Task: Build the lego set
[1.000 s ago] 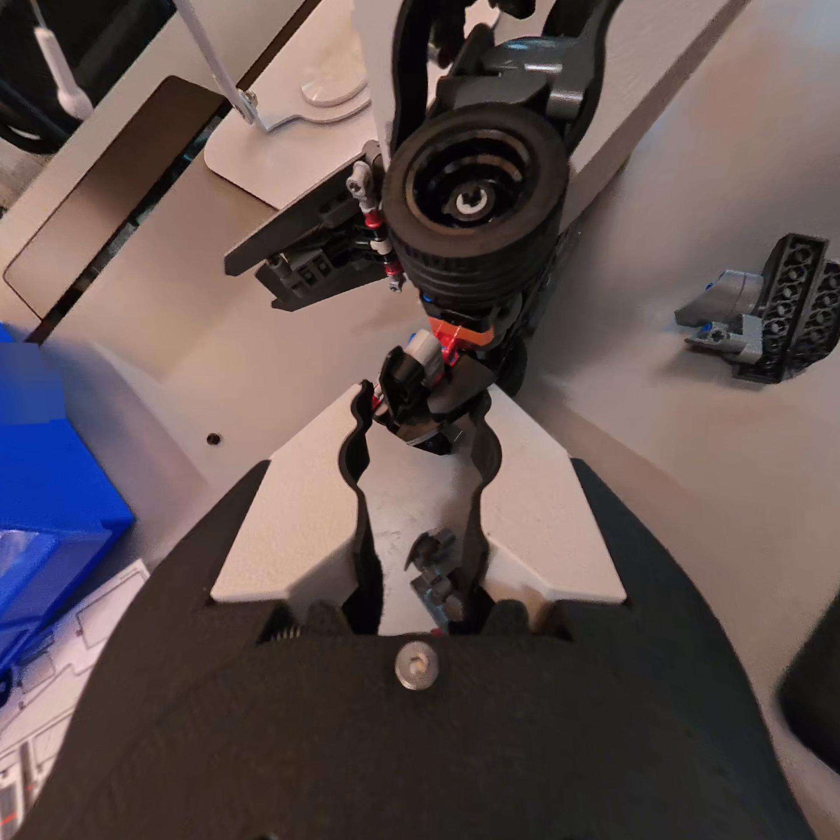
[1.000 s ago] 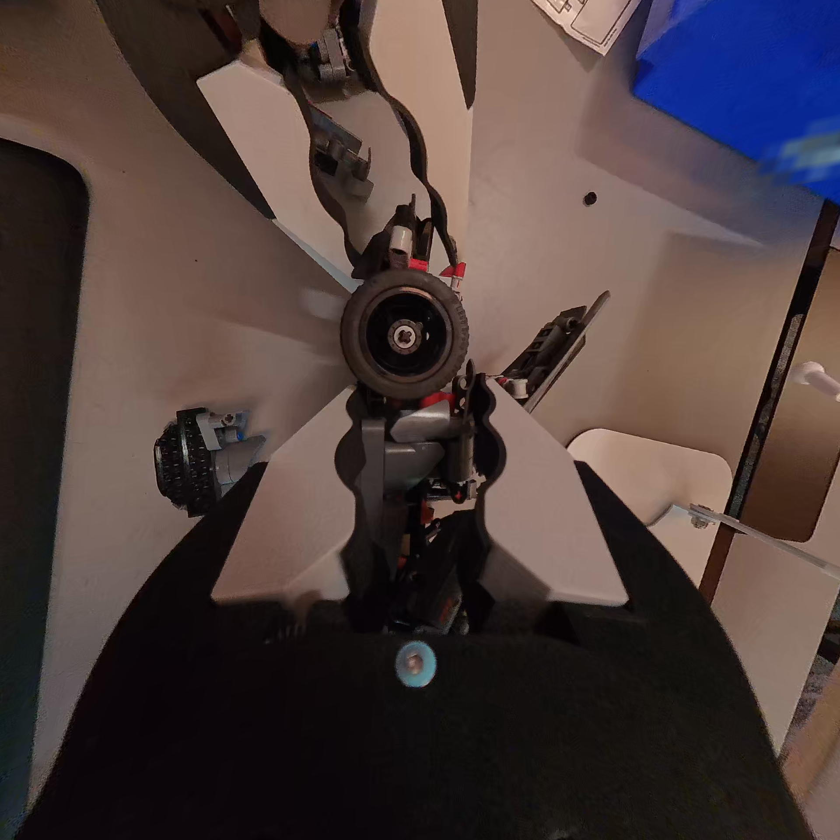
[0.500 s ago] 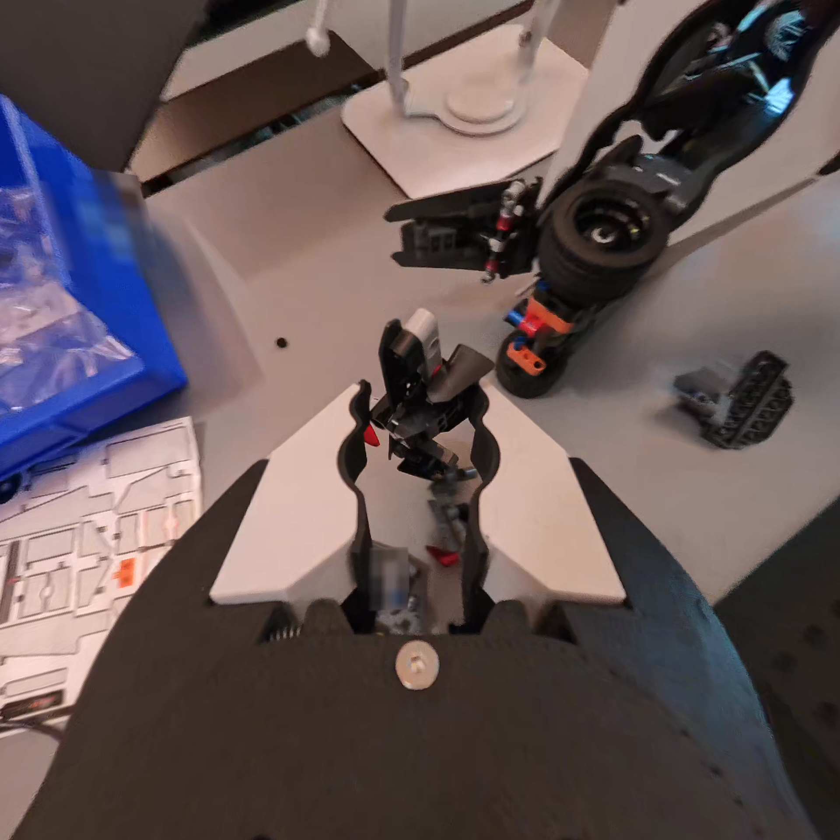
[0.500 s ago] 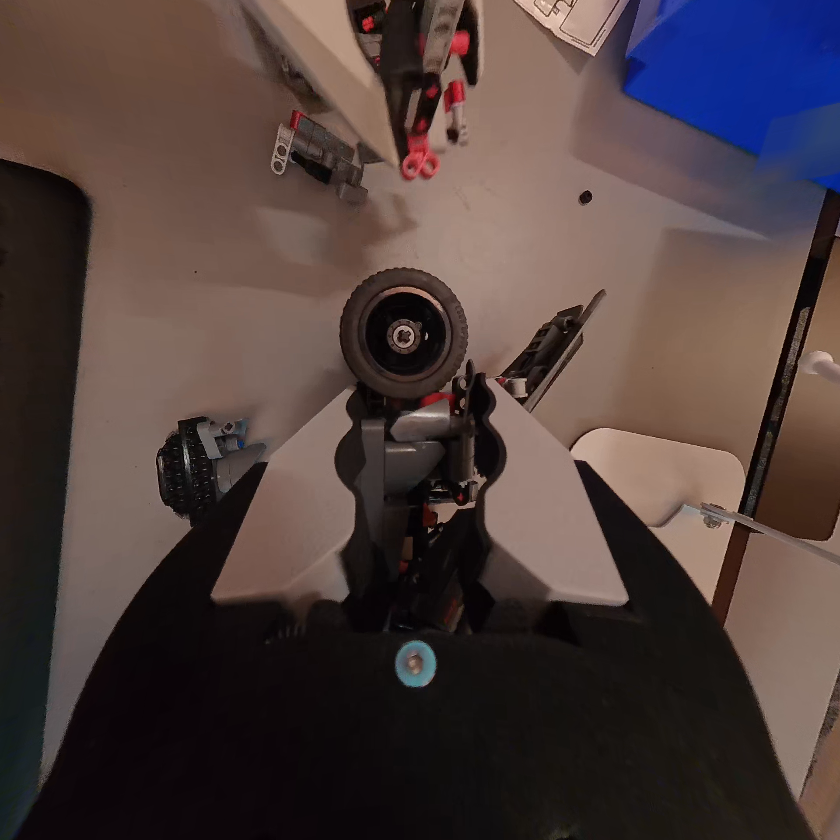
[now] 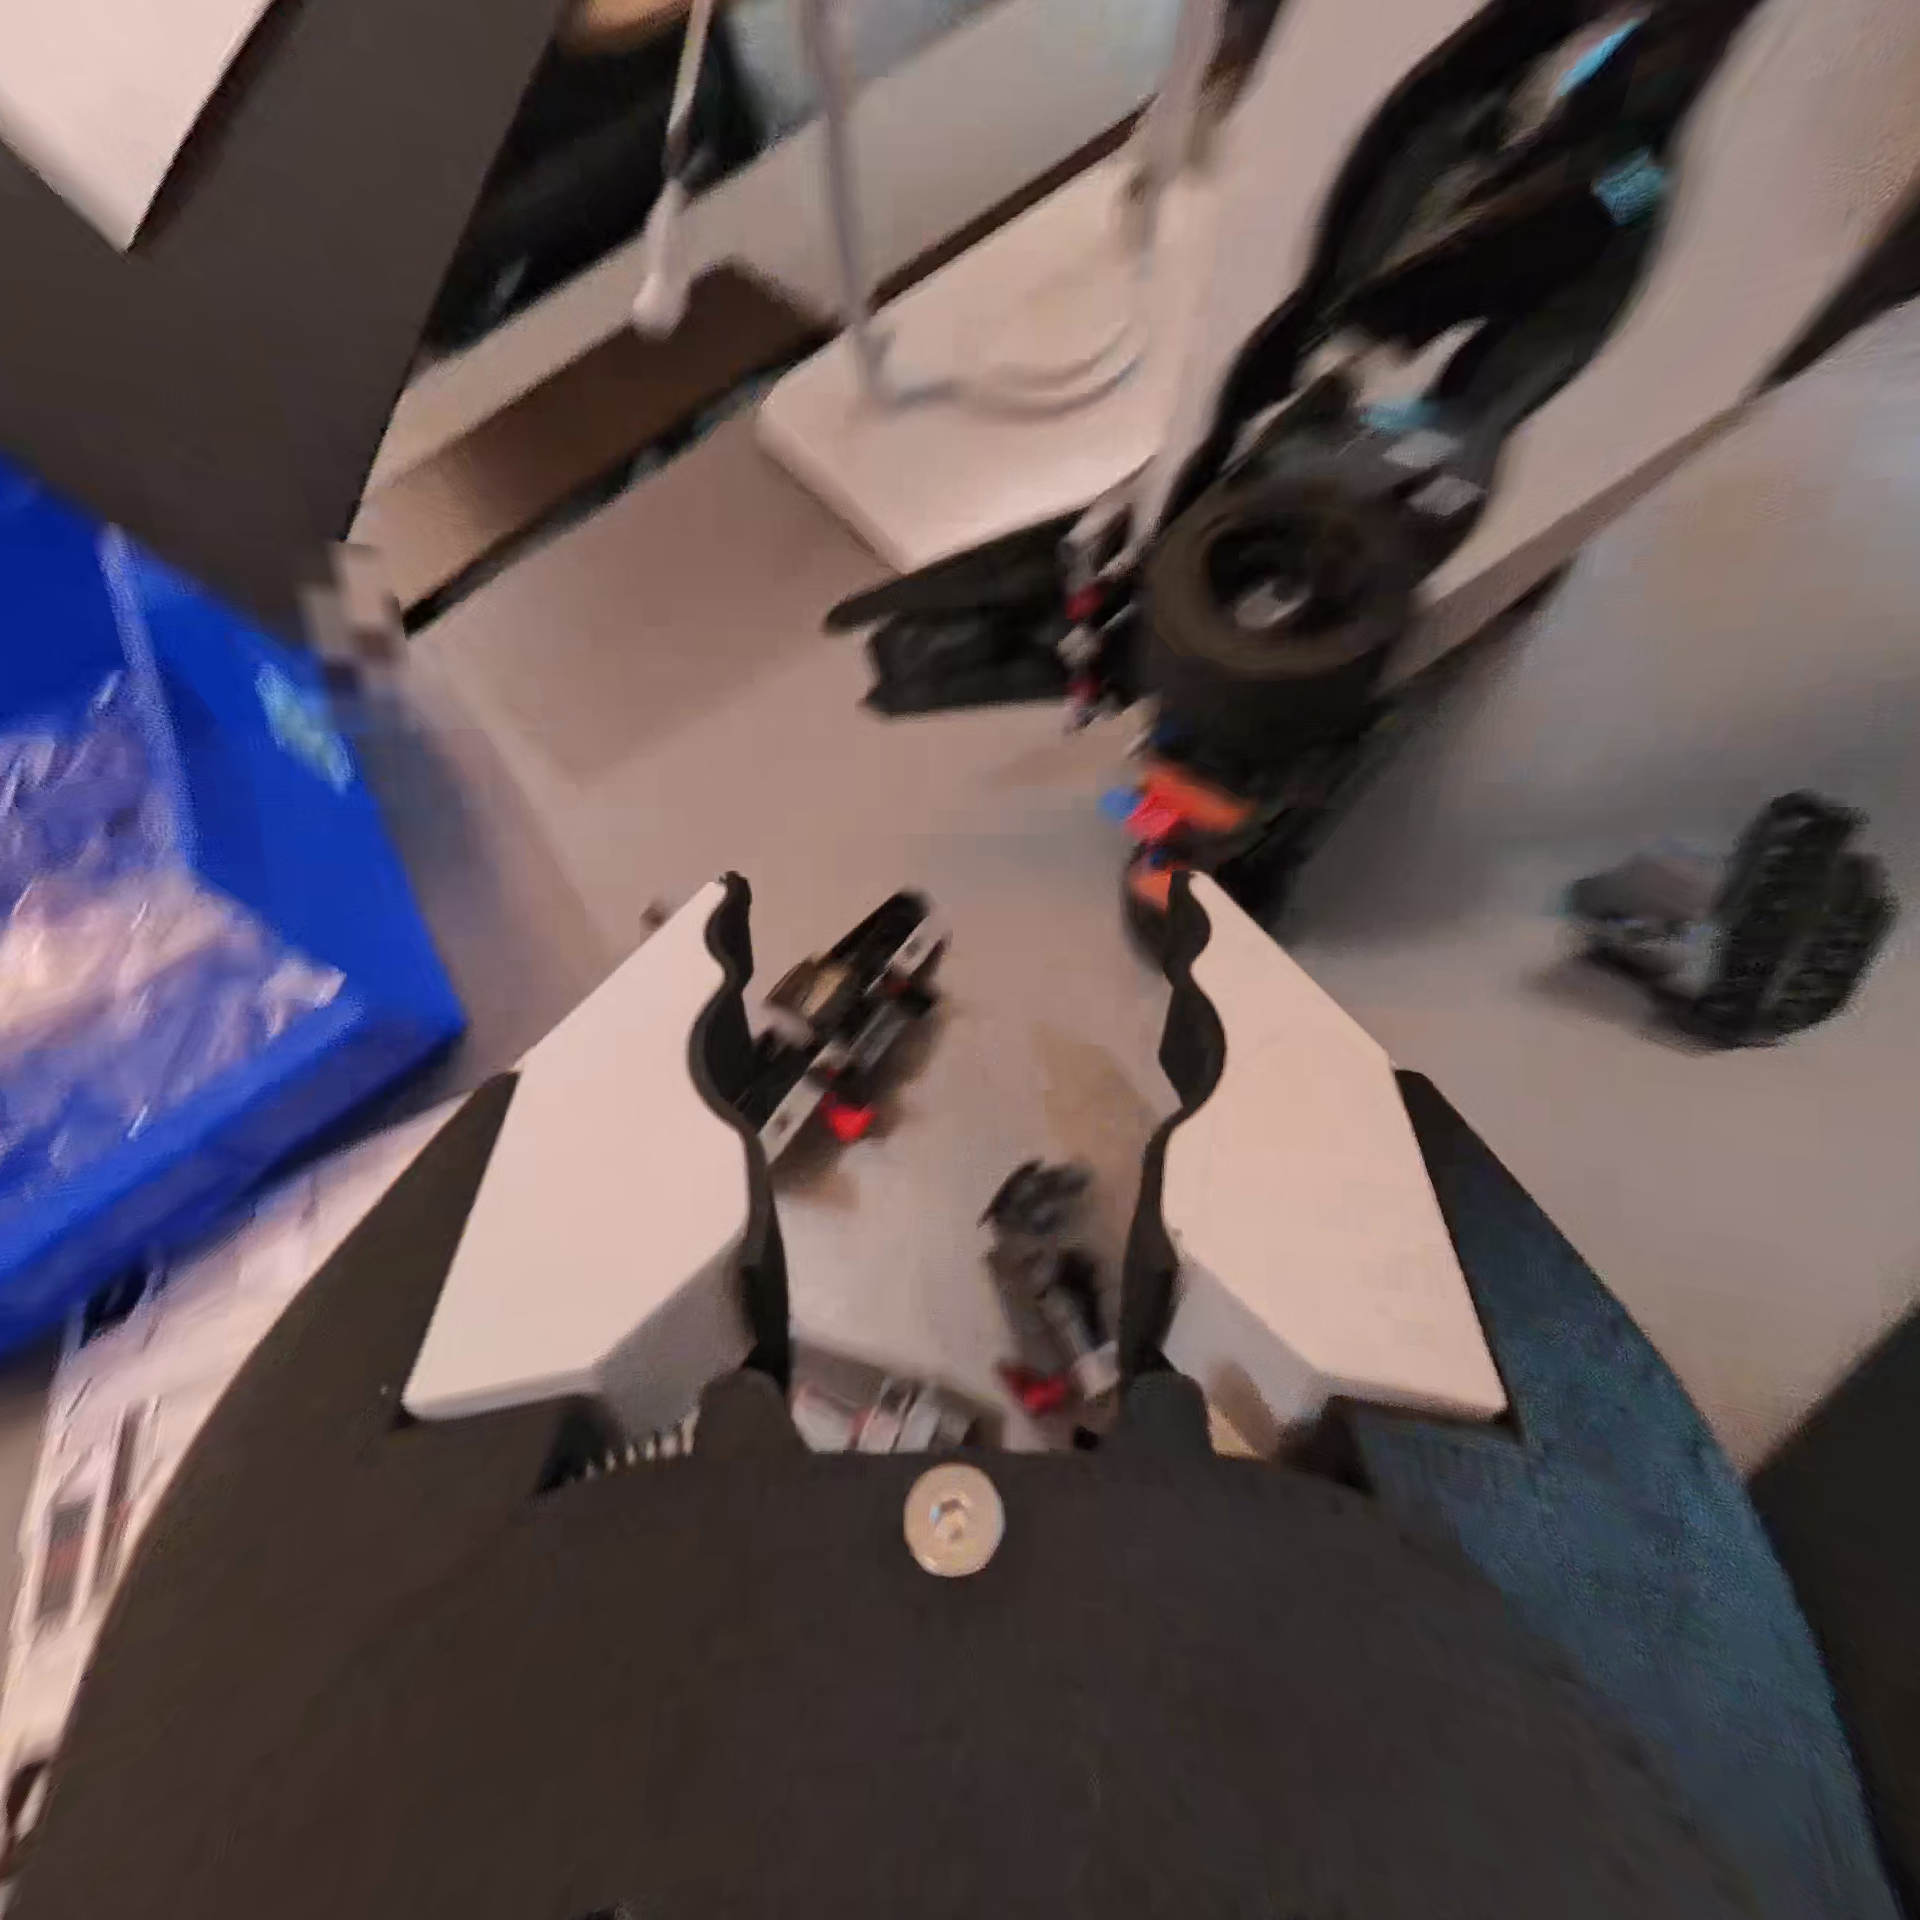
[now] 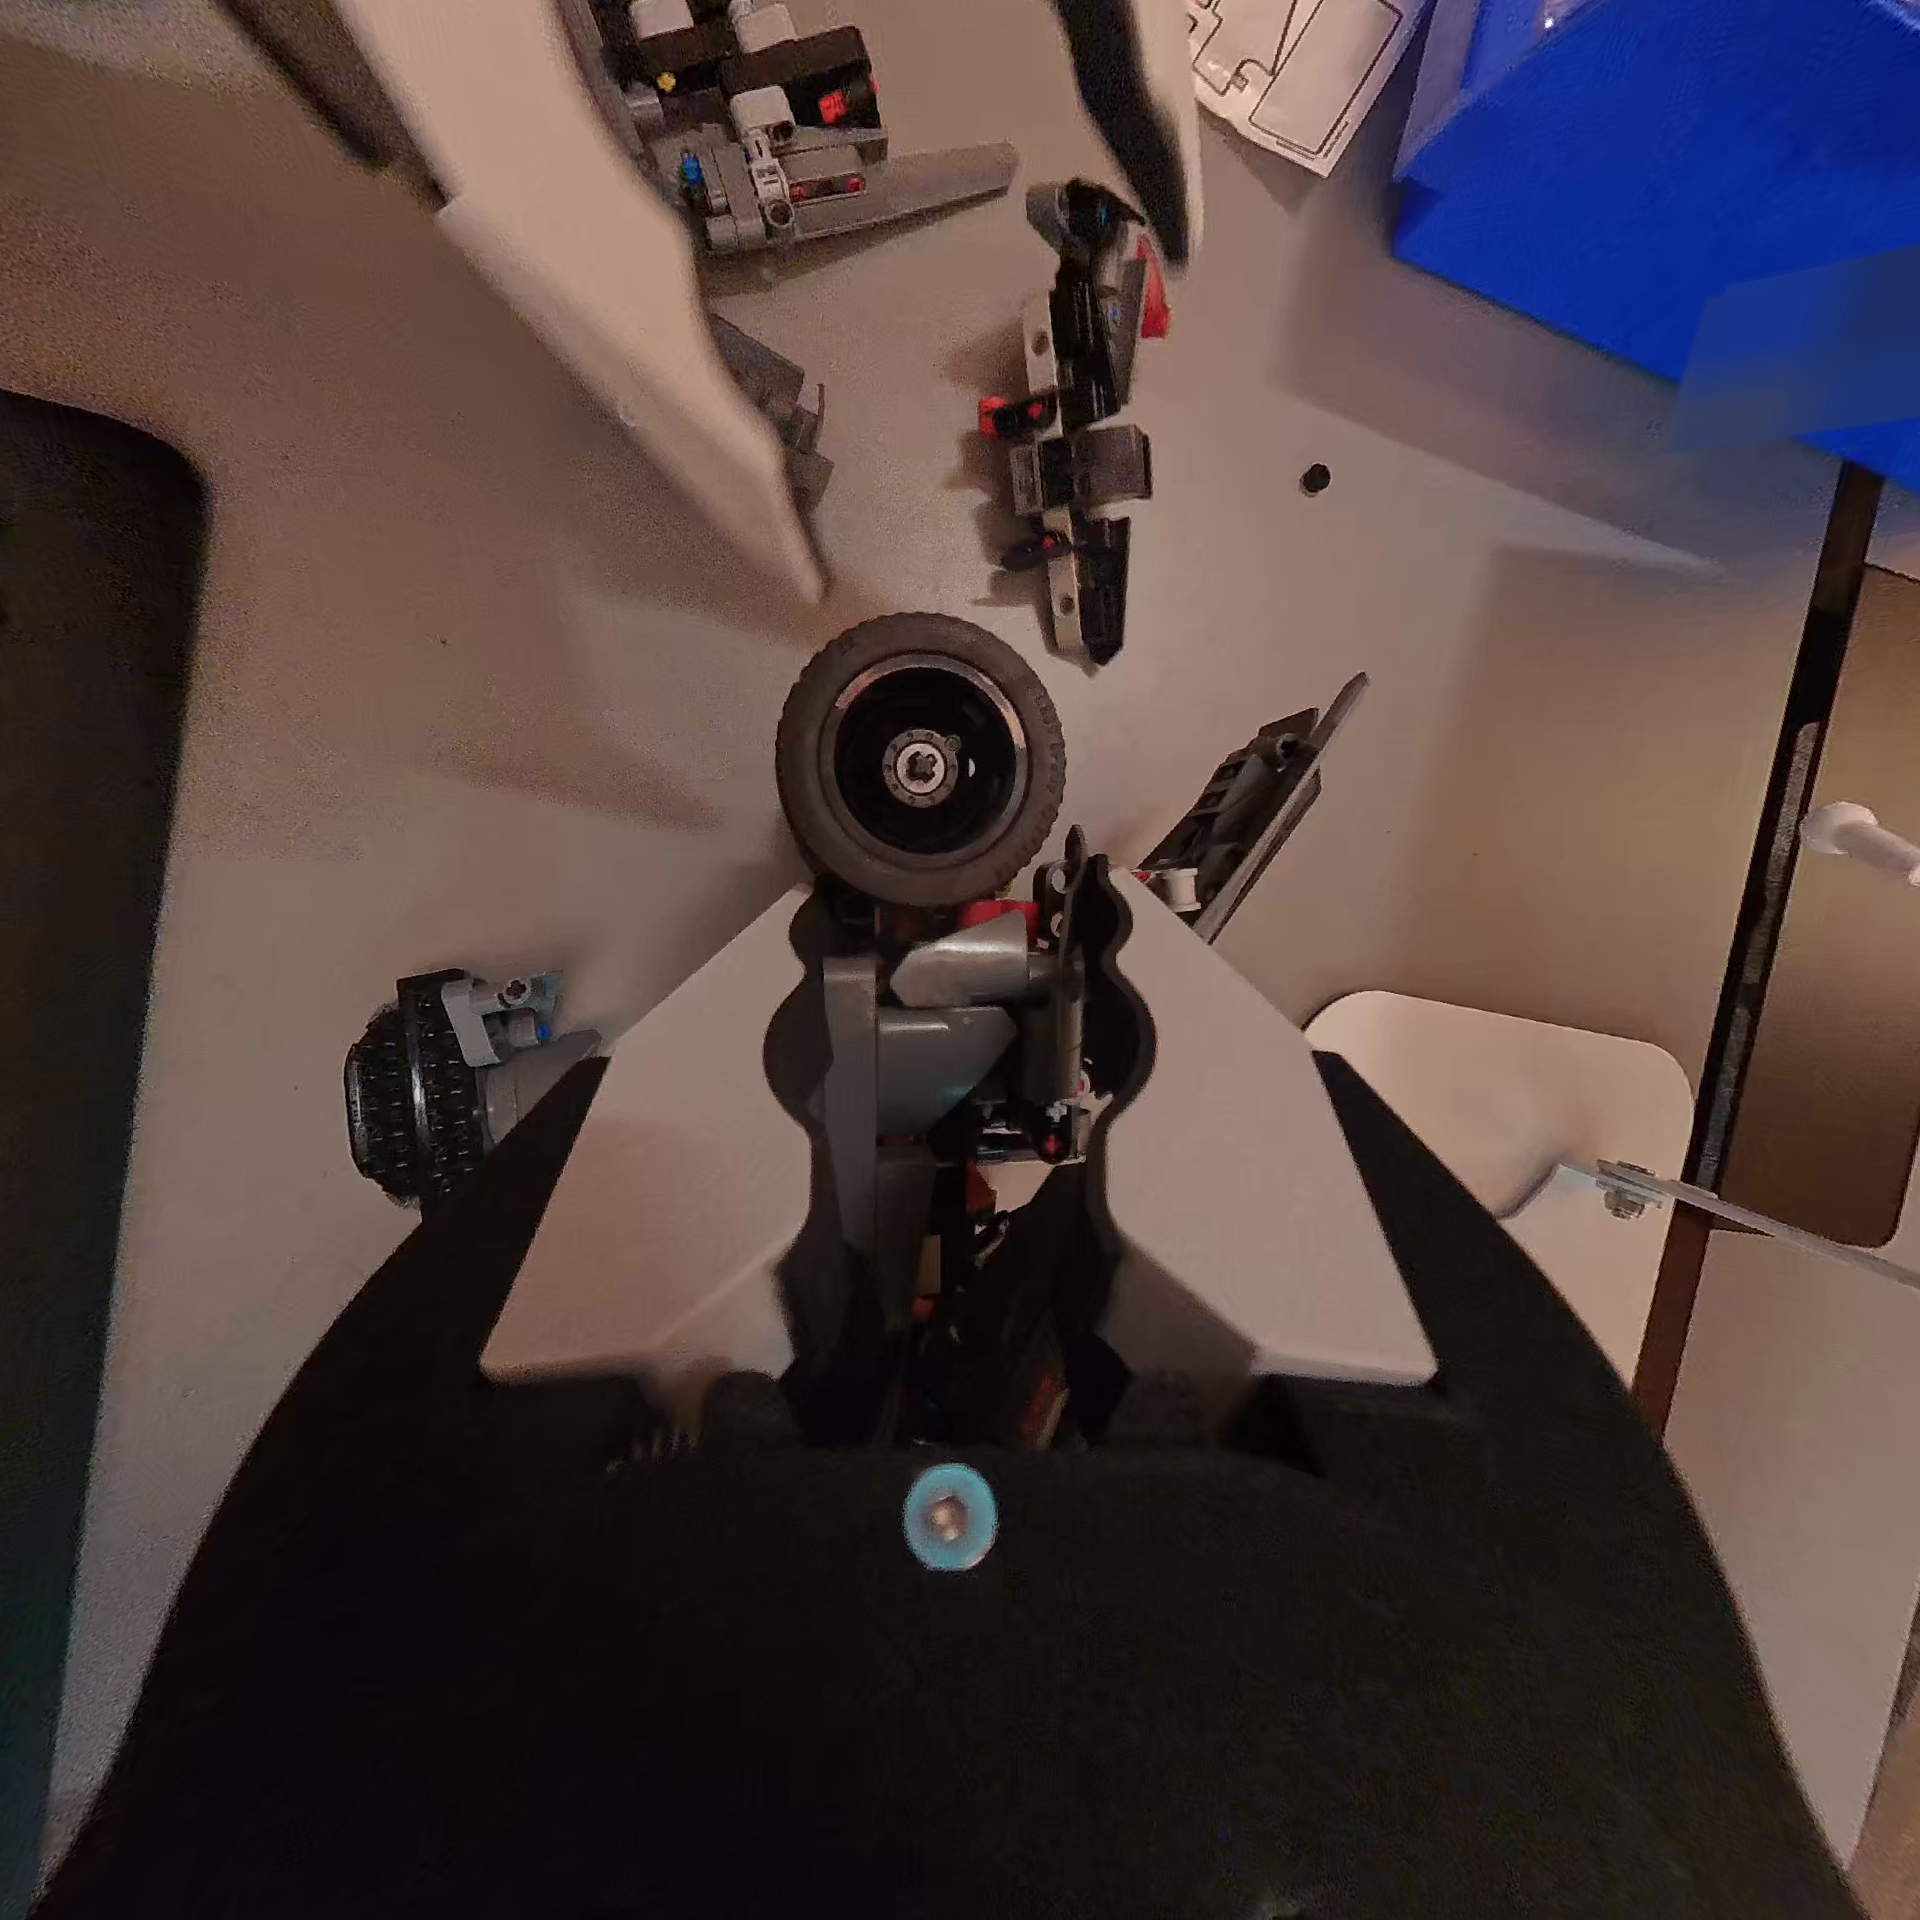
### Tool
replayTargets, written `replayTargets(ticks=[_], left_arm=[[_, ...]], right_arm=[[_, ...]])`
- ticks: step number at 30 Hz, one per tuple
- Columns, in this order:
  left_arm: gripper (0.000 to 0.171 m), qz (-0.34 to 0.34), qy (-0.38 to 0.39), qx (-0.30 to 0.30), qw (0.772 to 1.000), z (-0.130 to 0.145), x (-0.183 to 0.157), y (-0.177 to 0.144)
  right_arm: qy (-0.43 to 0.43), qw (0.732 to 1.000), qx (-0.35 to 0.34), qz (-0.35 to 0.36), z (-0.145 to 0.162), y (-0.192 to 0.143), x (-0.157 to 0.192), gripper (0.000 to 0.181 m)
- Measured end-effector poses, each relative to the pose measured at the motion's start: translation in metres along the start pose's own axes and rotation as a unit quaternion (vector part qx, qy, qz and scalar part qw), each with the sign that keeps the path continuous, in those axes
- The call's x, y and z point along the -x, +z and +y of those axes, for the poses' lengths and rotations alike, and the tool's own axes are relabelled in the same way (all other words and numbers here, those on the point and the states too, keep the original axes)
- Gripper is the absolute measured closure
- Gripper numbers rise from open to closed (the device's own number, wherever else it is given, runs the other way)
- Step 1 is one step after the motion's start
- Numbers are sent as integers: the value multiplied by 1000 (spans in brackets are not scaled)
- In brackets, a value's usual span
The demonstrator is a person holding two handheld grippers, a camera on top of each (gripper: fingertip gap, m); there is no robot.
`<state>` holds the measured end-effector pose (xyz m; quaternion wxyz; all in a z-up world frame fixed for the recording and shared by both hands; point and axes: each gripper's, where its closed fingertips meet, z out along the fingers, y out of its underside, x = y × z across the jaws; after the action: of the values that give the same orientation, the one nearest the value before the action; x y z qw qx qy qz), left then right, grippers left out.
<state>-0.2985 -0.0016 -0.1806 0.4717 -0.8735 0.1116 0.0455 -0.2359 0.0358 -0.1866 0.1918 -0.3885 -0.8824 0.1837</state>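
On the grey bench (image 6: 312, 644), the left gripper (image 5: 956, 904) has just spread its jaws and dropped a small black sub-assembly (image 6: 1081, 447); the right gripper (image 6: 956, 904) stays clamped on the wheeled car body (image 6: 920, 769), joining undone.

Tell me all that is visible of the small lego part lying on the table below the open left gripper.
The small lego sub-assembly is long and narrow, built of black and grey plastic beams with small red pins and one blue dot. It lies flat on the grey table, released, one end tapering towards the wheel. The left gripper is open above it; no contact shows. In the left wrist view it is blurred.
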Motion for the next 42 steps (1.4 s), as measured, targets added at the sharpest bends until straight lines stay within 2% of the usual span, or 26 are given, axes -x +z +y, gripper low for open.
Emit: replayTargets(ticks=[2,3,7,9,12,13,20,24,25,26,27,28,29,31,33,35,39,42], left_arm=[[99,42,25,-42,998,-24,-25,6],[99,60,32,-45,997,-29,-34,11],[102,141,17,-57,988,-38,-58,29],[117,179,4,-65,982,-38,-65,28],[120,178,0,-82,981,-38,-64,26],[128,176,-5,-88,980,-39,-61,23],[132,197,-34,-105,974,-41,-58,24],[133,192,-30,-96,976,-44,-56,23],[132,204,-55,-142,967,-60,-54,12],[133,242,-103,-226,938,-88,-48,-13],[134,231,-110,-246,935,-99,-36,-27],[133,161,-74,-185,967,-87,-21,-17],[133,132,-55,-127,981,-74,-15,-9],[131,143,-40,-118,982,-75,-26,-18],[130,108,1,-86,990,-61,-31,-30],[129,113,-3,-45,993,-35,-44,-31],[127,107,-26,45,993,34,-59,-3],[100,99,-30,74,992,60,-65,12]], right_arm=[[-6,1000,-3,9,0,-1,0,135],[-5,1000,-7,10,0,-1,0,135],[-3,1000,-12,14,0,-1,0,135],[2,1000,-15,9,0,-1,0,135],[1,1000,-20,-1,0,-1,1,135],[1,1000,-24,-4,0,0,2,135],[5,999,-38,-5,0,1,1,135],[1,999,-37,-2,0,1,0,135],[1,999,-38,-3,0,1,1,135],[1,999,-38,-2,0,1,1,135],[2,999,-38,-1,0,1,0,135],[2,999,-37,-1,0,1,0,135],[3,999,-36,-2,0,1,0,135],[5,999,-37,-2,0,1,0,134],[6,999,-36,2,0,1,0,135],[7,999,-34,5,0,1,-1,135],[6,999,-36,10,-1,-1,-1,135],[9,999,-34,14,-2,-4,1,135]])
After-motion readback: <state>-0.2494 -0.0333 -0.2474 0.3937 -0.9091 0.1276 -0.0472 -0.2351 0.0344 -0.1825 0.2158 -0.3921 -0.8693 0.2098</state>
